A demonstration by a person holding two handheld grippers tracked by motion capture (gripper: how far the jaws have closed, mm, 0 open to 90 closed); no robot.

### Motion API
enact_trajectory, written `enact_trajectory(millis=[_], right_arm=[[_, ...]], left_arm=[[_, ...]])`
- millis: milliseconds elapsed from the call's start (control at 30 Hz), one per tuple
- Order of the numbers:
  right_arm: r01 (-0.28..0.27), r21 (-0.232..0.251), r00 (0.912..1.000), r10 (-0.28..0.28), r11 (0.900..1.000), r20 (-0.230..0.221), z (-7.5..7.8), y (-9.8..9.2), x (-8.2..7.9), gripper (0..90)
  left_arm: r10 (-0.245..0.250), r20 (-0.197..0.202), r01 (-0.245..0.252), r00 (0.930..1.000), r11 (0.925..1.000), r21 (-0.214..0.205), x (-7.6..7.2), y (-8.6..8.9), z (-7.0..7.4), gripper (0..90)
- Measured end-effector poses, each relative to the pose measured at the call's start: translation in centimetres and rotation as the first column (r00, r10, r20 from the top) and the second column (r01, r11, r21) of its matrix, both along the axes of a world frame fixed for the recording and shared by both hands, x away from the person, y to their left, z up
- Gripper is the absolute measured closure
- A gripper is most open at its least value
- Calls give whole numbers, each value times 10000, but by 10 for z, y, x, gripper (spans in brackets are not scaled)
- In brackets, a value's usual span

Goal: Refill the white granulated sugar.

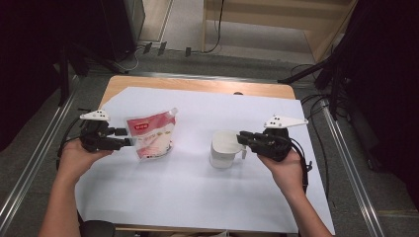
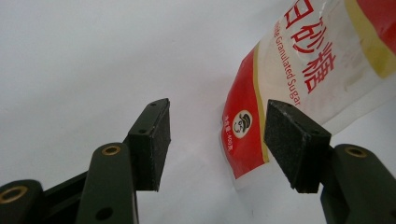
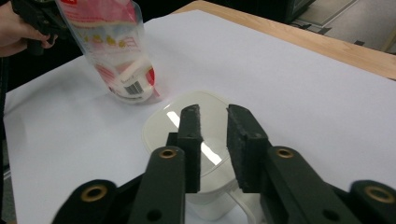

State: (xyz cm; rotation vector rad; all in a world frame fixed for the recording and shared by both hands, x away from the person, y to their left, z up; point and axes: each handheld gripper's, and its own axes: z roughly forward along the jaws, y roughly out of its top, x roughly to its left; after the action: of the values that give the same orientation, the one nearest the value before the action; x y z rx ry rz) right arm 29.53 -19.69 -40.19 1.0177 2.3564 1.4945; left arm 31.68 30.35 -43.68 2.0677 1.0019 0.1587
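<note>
Left of centre in the high view, my left gripper sits beside a red and white sugar pouch that stands tilted on the white sheet covering the wooden table. From the left gripper view, the jaws are spread, with the pouch's lower edge reaching just in front of the right-hand pad; the pads do not press on it, and whether that pad touches the pouch I cannot tell. Right of centre in the high view, my right gripper points at a white cup with a handle on its near side, well apart from the pouch. In the right gripper view, the jaws stand a little apart above the cup's handle side, pinching nothing. At the upper left of that view, the pouch stands with its barcode facing the camera, and my left hand is beside it.
</note>
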Motion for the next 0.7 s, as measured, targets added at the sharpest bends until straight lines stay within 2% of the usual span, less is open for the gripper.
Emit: enact_trajectory(millis=[133, 200, 300, 600, 700], right_arm=[[-42, -191, 10000, 43, 9998, 62, -2, -1, 0, 657], [54, -276, 10000, -56, 9996, -58, -3, -5, 1, 637], [296, -166, 9995, -297, 9994, -66, -5, -14, 2, 606], [518, -198, 9987, -517, 9985, 39, -10, -29, 1, 600], [627, -166, 9980, -626, 9979, 64, -12, -36, 0, 592]], left_arm=[[78, 58, -79, 10000, 9999, 98, -1, 0, 0, 418], [80, 64, -80, 9999, 9999, 73, -1, 0, 0, 419], [108, 88, -108, 9999, 9999, 66, -1, 1, 1, 419], [97, 195, -97, 9998, 9999, 25, -2, -1, 3, 419], [37, 66, -38, 10000, 9999, 93, -1, 0, 3, 417]])
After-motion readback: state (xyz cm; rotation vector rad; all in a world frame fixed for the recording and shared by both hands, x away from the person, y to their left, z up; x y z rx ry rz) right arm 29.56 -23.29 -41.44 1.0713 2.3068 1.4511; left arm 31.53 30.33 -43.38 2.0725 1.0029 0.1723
